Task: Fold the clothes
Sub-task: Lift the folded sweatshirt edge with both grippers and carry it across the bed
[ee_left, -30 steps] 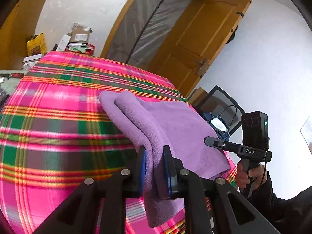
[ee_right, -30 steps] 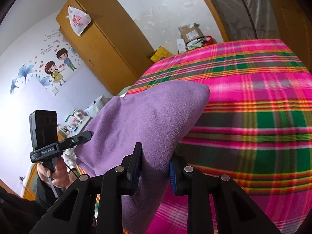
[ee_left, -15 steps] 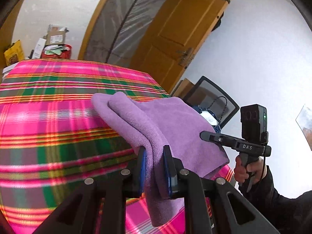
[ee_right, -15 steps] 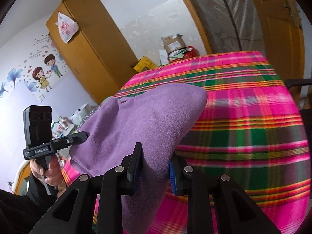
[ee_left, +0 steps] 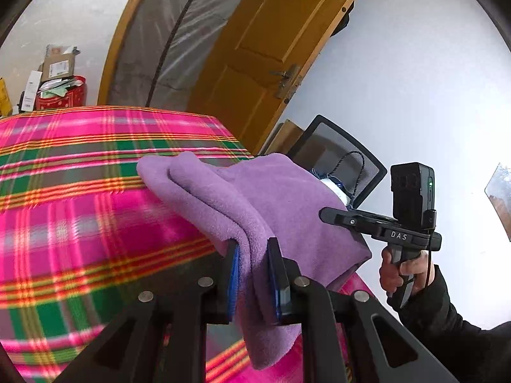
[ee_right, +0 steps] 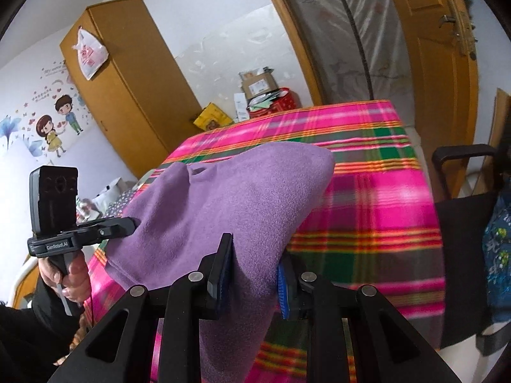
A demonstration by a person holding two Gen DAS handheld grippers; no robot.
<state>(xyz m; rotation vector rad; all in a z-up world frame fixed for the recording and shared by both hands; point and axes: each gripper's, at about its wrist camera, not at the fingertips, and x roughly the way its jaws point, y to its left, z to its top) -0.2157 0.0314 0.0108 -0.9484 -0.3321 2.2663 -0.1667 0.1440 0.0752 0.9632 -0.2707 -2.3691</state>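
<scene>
Purple fleece garment (ee_left: 274,204), doubled over, lifted above the plaid-covered bed (ee_left: 80,210). Left hand-held gripper (ee_left: 252,274) and right hand-held gripper (ee_right: 254,271) each clamped on a near edge, apparently to keep the layers aligned for folding.

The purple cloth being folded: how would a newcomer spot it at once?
Find the bed with the pink and green plaid cover. The purple cloth is raised over its near edge, pinched by the left tool and the right tool. It is the only plain, fuzzy fabric there.
</scene>
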